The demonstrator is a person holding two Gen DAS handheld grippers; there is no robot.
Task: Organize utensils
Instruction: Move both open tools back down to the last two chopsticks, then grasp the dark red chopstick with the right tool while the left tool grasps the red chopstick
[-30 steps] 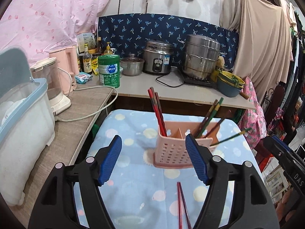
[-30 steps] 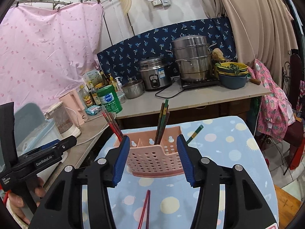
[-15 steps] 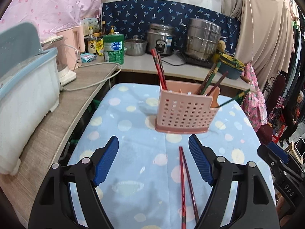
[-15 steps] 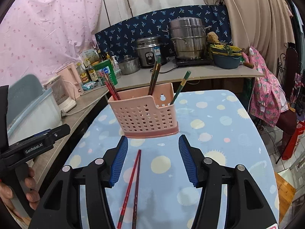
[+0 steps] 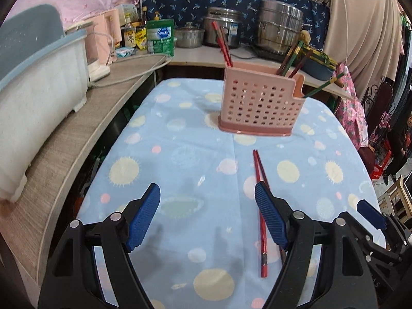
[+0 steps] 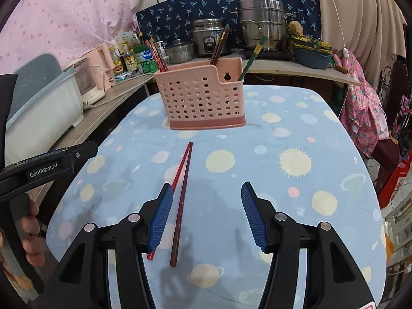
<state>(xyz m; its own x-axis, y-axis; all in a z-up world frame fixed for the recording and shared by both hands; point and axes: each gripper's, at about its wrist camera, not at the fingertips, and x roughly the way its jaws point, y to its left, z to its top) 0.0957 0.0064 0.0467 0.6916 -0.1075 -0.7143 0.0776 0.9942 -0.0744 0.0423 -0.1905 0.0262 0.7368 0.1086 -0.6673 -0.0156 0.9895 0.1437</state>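
A pink perforated utensil basket (image 5: 258, 105) (image 6: 203, 99) stands upright at the far end of the blue dotted tablecloth (image 5: 180, 159) (image 6: 283, 170). It holds red chopsticks (image 5: 222, 44) (image 6: 155, 55) at its left and dark and green ones (image 5: 296, 58) (image 6: 253, 51) at its right. A pair of red chopsticks (image 5: 260, 200) (image 6: 181, 195) lies flat on the cloth in front of it. My left gripper (image 5: 207, 216) is open and empty above the cloth, the pair beside its right finger. My right gripper (image 6: 206, 216) is open and empty, the pair beside its left finger.
A wooden counter (image 5: 77, 134) runs along the left with a white and blue tub (image 5: 36, 85) and a pink kettle (image 5: 103, 41). The back counter holds a green tin (image 5: 160, 37), a rice cooker (image 5: 224, 32) and steel pots (image 5: 279, 29). Cloth edges drop off left and right.
Both grippers have pulled back toward the near end of the table and tilted down. The basket now sits farther away and the loose red chopsticks have come fully into view.
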